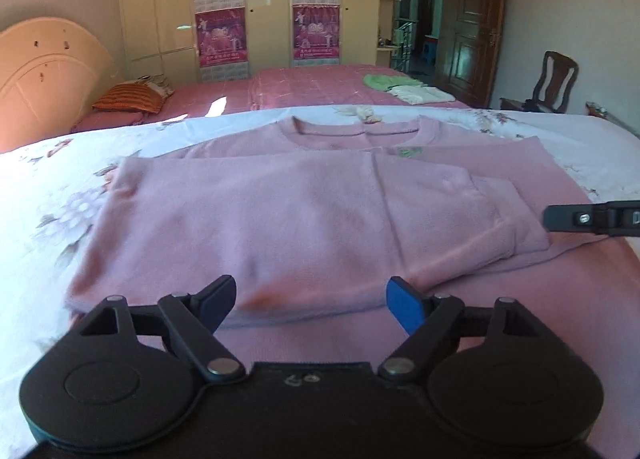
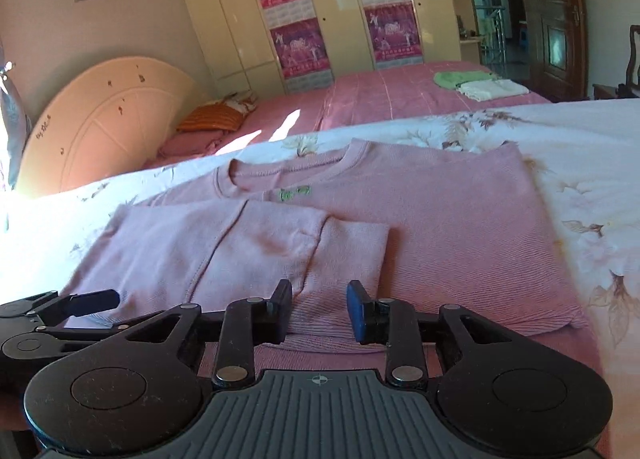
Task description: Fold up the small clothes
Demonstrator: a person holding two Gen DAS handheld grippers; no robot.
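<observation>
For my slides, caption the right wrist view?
Open right gripper at the near edge of a half-folded pink top on a floral sheet.

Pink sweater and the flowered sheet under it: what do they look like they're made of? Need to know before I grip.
Pink sweater: likely a soft knit, matte; fine ribbed rows show across its body, and its collar and cuff are ribbed. Flowered sheet: seemingly a smooth woven fabric, perhaps cotton; it lies flat with a printed floral pattern and no visible texture. Fibre content can't be told.
</observation>
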